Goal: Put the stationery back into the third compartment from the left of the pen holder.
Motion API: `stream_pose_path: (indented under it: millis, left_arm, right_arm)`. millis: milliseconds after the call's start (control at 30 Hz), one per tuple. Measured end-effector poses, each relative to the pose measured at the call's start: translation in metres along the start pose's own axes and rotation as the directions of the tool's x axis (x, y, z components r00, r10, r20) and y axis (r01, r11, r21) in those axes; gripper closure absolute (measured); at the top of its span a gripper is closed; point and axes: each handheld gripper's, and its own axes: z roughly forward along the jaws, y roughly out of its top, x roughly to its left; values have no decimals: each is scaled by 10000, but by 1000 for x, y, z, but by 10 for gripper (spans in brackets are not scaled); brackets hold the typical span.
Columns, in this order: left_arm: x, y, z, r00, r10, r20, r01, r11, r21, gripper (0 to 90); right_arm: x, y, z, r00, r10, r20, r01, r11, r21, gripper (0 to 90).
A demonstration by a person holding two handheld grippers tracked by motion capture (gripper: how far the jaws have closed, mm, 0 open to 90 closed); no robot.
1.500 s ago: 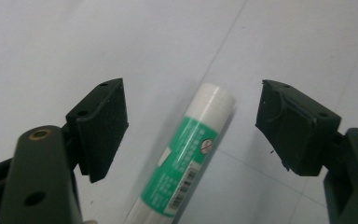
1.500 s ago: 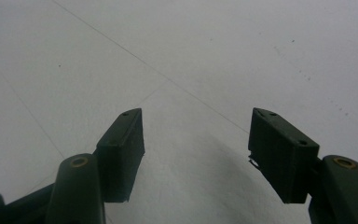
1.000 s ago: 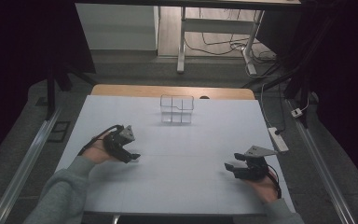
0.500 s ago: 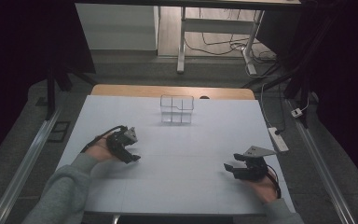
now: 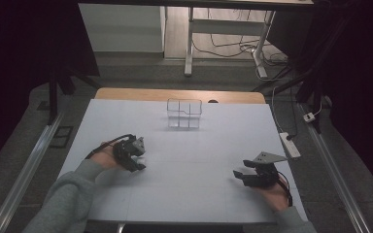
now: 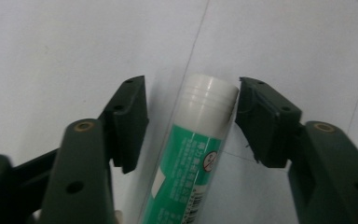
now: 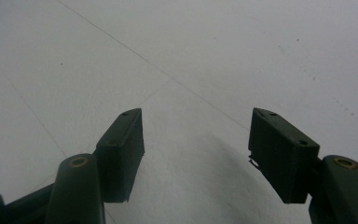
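Observation:
A glue stick [image 6: 196, 140] with a green label and a white cap lies on the white table [image 5: 199, 150], its cap pointing away from the hand. My left gripper [image 6: 191, 116] straddles it. The jaws have just been closing, and a gap still shows between the left pad and the tube. In the high view the left gripper [image 5: 138, 162] is at the table's left with the white glue stick [image 5: 139, 158] at its tips. My right gripper [image 5: 239, 175] rests at the front right, open, with bare table between the right gripper's [image 7: 196, 149] jaws.
A clear compartment box [image 5: 184, 114] stands at the back middle of the table. A wooden strip [image 5: 175, 94] runs along the far edge. A power strip [image 5: 291, 144] and cables lie off the right side. A grey sleeve [image 5: 63, 204] comes in from the lower left.
My left gripper has shifted slightly and tipped down over the glue stick, and its jaws stand narrower. The right hand has kept still.

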Motion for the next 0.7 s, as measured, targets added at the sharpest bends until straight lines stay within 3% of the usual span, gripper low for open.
stream_pose_path:
  millis: [200, 400, 600, 700]
  left_arm:
    - [-1, 1, 1, 9992, 342, 228, -344, 9994, 64, 599]
    - [1, -1, 1, 9985, 366, 407, -365, 9993, -36, 628]
    - [0, -1, 0, 9987, 471, 177, -473, 9988, 117, 645]
    - [1, -3, -2, 9998, 189, 96, -189, 9998, -27, 647]
  right_arm:
    - [0, 0, 0, 10000, -13, 11, 13, 10000, 9, 348]
    - [1, 0, 0, 10000, -26, 29, 26, 10000, 61, 347]
    - [0, 0, 0, 10000, -24, 23, 24, 10000, 41, 348]
    - [1, 0, -1, 10000, -39, 42, 39, 10000, 36, 347]
